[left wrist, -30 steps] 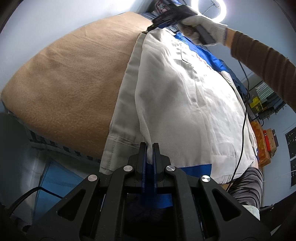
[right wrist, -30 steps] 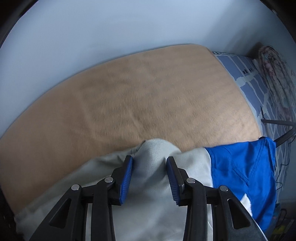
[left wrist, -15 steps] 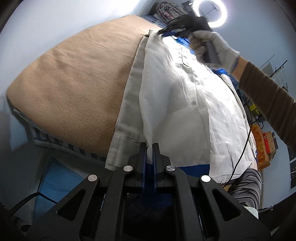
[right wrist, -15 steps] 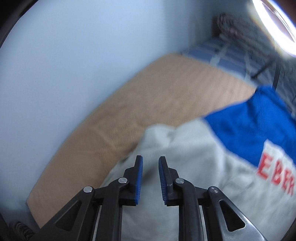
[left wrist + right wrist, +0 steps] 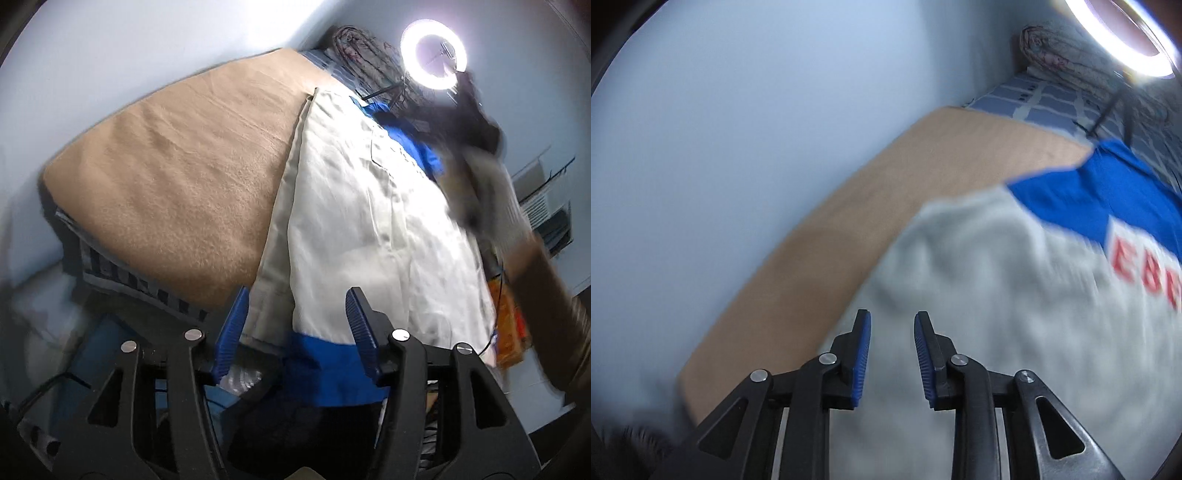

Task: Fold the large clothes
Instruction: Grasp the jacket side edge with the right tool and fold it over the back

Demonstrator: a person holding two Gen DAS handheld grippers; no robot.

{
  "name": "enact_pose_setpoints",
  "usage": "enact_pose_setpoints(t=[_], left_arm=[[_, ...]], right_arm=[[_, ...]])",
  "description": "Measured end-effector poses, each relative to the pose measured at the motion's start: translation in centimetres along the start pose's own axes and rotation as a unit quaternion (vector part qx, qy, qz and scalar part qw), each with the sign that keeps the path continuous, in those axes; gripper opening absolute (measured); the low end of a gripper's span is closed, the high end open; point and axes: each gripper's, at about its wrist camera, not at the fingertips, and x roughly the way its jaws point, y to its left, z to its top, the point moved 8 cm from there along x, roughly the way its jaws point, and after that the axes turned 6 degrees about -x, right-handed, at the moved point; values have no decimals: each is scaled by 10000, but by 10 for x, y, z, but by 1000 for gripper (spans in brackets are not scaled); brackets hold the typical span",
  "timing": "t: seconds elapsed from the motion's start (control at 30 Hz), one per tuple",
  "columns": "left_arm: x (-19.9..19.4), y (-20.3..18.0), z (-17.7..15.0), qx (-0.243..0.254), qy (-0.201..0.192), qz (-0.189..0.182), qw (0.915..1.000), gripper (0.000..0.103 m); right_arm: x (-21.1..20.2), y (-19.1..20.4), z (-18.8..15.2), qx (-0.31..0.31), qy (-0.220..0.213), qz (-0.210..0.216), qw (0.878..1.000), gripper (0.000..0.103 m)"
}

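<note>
My left gripper [image 5: 295, 321] has just been opening; its fingers stand apart around the hem of the jacket [image 5: 369, 221], not pressing it. My right gripper [image 5: 892, 347] has just been opening a little, empty above the jacket, which lies folded lengthwise on the bed [image 5: 177, 184].

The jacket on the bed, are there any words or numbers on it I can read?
"EBE": red letters on the white panel of the jacket, under its blue shoulder; the word runs out of the picture, and the third letter is cut off.
Left wrist view: the same lettering is too blurred to read.
Nothing else readable.
</note>
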Motion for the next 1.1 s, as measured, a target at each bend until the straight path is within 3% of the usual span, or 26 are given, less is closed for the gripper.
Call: enact_pose_setpoints(t=[0.2,0.4,0.43,0.5,0.6,0.7,0.8,0.93,1.0,1.1], left_arm=[[24,6,5,-178,458,-103,9987,55],[42,14,0,-439,621,-65,9971,55],[43,15,1,-505,632,-78,9967,54],[46,19,2,-577,606,44,9965,37],[40,19,2,-672,504,-66,9964,22],[28,9,4,-420,314,-143,9985,20],[24,2,5,-211,209,-95,9995,20],[26,4,4,-138,148,212,9996,24],[31,7,4,-217,175,320,9991,51],[37,16,4,-377,271,323,9984,55]], right_arm=[[-35,39,-107,134,171,403,9989,27],[-26,80,-167,-10,270,487,9984,27],[-21,82,-172,-25,320,492,9983,27],[-4,90,-187,-154,495,314,9982,27],[1,98,-191,-442,443,-21,9980,29],[-15,97,-185,-77,300,280,9991,31],[-35,86,-178,104,-126,79,9998,39],[-45,74,-174,358,-308,-32,9989,43],[-43,73,-171,419,-253,68,9988,46],[-34,72,-167,500,-60,171,9986,46]])
